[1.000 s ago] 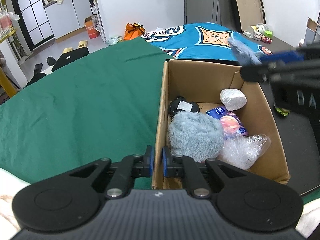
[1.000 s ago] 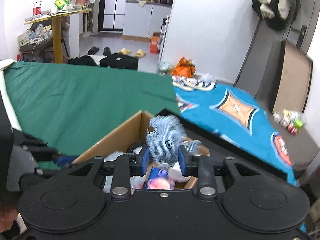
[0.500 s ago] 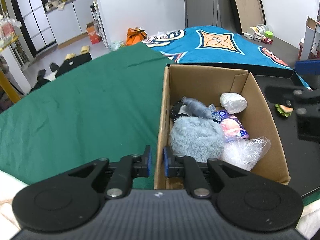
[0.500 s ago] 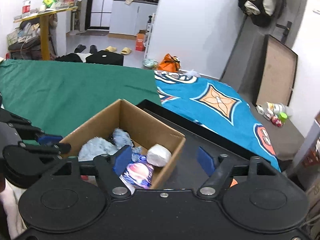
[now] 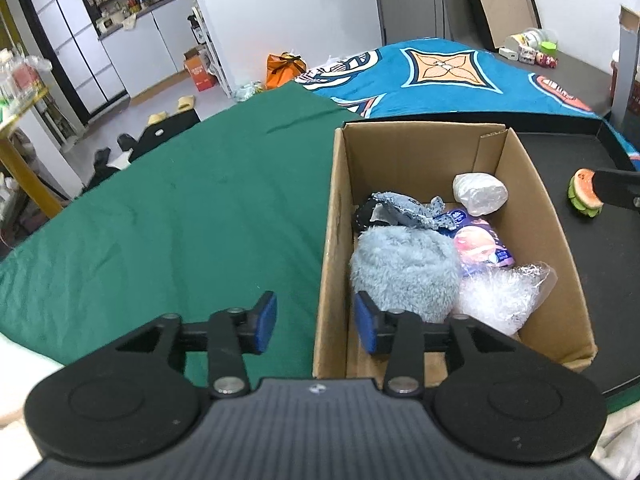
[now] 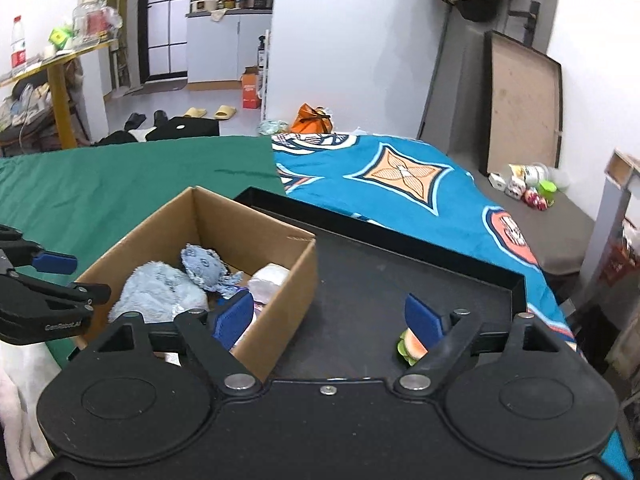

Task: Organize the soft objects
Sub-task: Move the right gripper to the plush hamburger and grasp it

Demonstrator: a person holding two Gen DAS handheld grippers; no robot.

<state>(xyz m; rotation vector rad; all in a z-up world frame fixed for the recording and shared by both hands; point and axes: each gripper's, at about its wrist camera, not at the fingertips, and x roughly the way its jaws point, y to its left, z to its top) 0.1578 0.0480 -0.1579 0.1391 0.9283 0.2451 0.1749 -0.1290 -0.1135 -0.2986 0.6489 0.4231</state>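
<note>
Surface: green cloth (image 5: 160, 208) at nine o'clock of the cardboard box (image 5: 332, 216), a blue patterned cover (image 6: 400, 184) at twelve; the box stands on a black tray (image 6: 400, 264).
Left claw (image 5: 316, 322): jaws have just been opening; they straddle the box's near wall without pressing it, nothing held.
Right claw (image 6: 330, 318): jaws have just been opening wide, nothing between them, hanging over the tray at three o'clock of the box.
Next item: watermelon-slice toy (image 6: 410, 346), alone on the tray, just beside the right claw's right finger (image 6: 424, 318), partly hidden by it.
Step done well: likely centre the wide jaws over the slice, close gently across its flat faces, lift clear of the box wall before carrying it to nine o'clock.
Box contents: fluffy grey-blue plush (image 5: 404, 272), rounded, deep pile; frayed denim toy (image 5: 404, 208), flat and limp; crinkly clear plastic bag (image 5: 500, 296); glossy printed packet (image 5: 482, 242); white wrapped lump (image 5: 480, 194).
Box material: plain corrugated cardboard, open top, thin walls that would flex if knocked.
</note>
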